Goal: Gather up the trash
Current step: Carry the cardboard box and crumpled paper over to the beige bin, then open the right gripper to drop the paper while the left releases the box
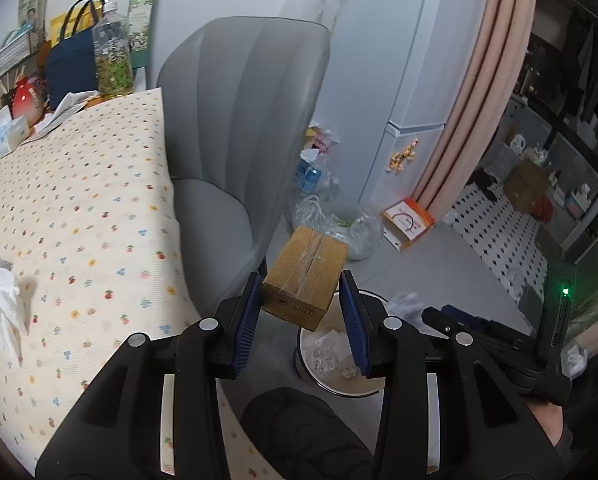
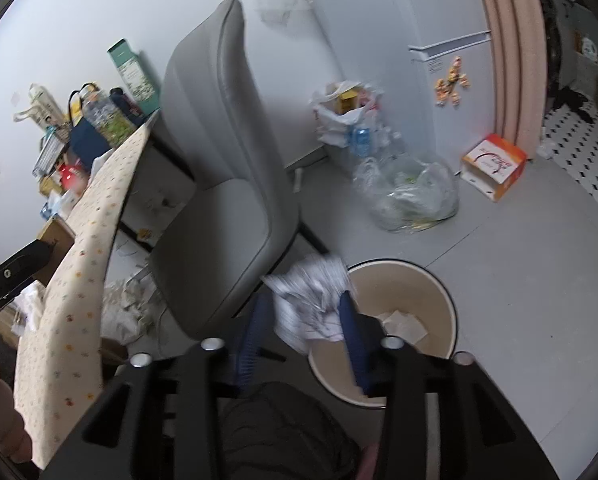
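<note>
Holding over bin: a cardboard box (image 1: 305, 285) is seen between the blue pads of the left gripper (image 1: 304, 312), above the round bin (image 1: 341, 384).
Bin contents: crumpled clear plastic and pale paper scraps are seen on the bin floor; in the right wrist view a flat white sheet is seen at the bottom of the cream-walled bin (image 2: 439, 300).
Left jaws: spread wider than the box; the left pad is touching or nearly touching the box side, and a clear gap is seen at the right pad. Whether the box is gripped cannot be told.
Box: brown corrugated card, rectangular, sealed with clear tape along its top seam, tilted with its near end lowest.
Right gripper (image 2: 299, 320): jaws pinched on a crumpled paper wad (image 2: 311, 304), held at the bin's near-left rim.
Wad: white with fine dark print lines, creased, blurred at its upper edge.
Other containers: a clear plastic bag (image 2: 411, 196) of light waste is set on the grey floor; a white bag (image 2: 339, 116) of packaging is propped against the wall; an orange-and-white carton (image 2: 495, 166) lies beside the fridge.
Table: covered by a cream cloth (image 1: 79, 208) with small coloured dots; crumpled white tissue (image 1: 3, 304) is left on it.
Chair: a grey padded chair (image 1: 235, 120) is placed between table and bin.
</note>
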